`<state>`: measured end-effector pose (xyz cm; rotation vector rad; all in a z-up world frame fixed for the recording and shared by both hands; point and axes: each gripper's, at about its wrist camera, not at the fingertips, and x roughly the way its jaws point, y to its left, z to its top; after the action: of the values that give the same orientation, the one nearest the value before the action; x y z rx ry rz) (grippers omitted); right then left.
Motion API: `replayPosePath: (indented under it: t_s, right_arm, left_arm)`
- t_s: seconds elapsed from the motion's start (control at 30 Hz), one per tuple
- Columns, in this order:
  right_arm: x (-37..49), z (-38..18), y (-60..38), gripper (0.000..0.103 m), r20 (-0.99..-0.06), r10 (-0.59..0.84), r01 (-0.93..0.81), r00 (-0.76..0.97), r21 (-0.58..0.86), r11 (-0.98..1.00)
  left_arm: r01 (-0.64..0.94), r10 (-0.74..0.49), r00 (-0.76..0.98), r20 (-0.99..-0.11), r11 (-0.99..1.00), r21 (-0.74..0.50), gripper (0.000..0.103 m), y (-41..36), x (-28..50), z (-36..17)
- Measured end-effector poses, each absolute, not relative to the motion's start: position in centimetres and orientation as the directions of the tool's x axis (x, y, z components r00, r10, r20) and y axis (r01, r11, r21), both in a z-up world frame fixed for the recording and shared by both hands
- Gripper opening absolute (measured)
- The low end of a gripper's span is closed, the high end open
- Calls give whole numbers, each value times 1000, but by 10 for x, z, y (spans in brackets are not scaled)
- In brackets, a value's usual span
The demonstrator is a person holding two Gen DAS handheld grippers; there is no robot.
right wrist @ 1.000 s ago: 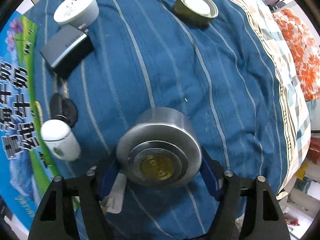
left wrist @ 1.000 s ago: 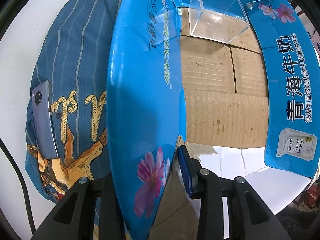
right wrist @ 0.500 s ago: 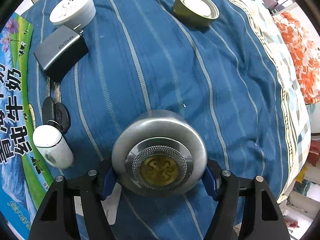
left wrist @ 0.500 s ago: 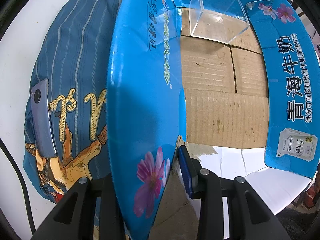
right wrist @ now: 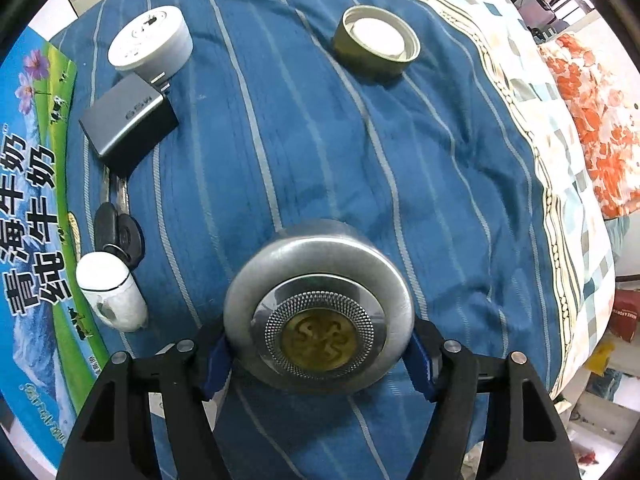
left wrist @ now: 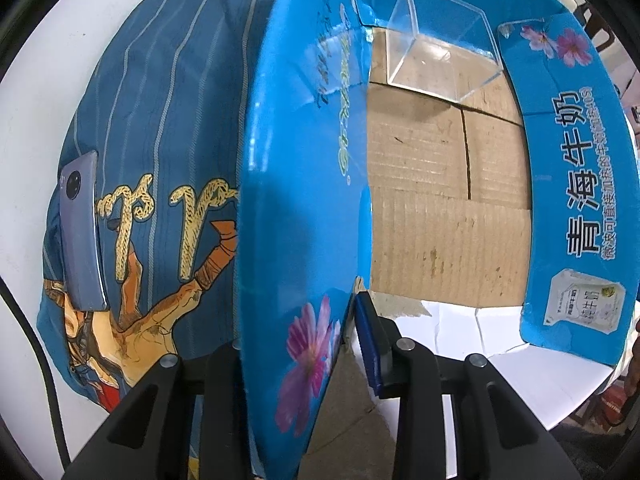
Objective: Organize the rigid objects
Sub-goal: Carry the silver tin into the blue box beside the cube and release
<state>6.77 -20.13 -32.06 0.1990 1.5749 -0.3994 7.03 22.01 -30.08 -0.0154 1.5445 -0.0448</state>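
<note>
— Fingers [right wrist: 218, 360] of the right gripper [right wrist: 318, 364] closed on the silver round tin [right wrist: 318, 312], pads at its widest sides, above the blue striped bed cover [right wrist: 304, 128]. Left gripper [left wrist: 316, 360] clamped on the blue box flap [left wrist: 296, 200].

— Risk?

— Likely a slip: smooth curved metal, narrow pad contact; any tilt could roll it out. Could also snag the raised flap on the way to the cardboard box [left wrist: 448, 220].

— In the way?

— On the left: white case [right wrist: 112, 296], keys [right wrist: 118, 228], grey charger [right wrist: 128, 120], white round tin [right wrist: 150, 38]. Far: olive lid [right wrist: 376, 42], well apart. Inside the box, a clear plastic cube [left wrist: 440, 64] at the far end. Phone [left wrist: 82, 232] on the cover, left of the flap.
</note>
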Motion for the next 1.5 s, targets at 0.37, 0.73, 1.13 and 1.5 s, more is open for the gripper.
replayPosePath:
  t_s: [0.37,0.73,1.13,1.5]
  right_arm:
    - [81,-246,-198,73,-998,-41,332,50,-22,943]
    - [127,-154,-129,73,-988,34,162,154,59,985]
    - [148,-148,-65,73,-985,99,67,142,109,992]
    - [201,-188,-10,73,-990,106,30,97,110,994]
  left_arm:
    - [30,-32,37,-999,999,-31,29,225,64,-295]
    - [42,-24,42,-999,999,-23,29,219,61,-297]
    - [45,-21,43,-999,999,-19,29,213,61,-295]
    - [31,-36,32,-999,999,-35,30,221,64,-300]
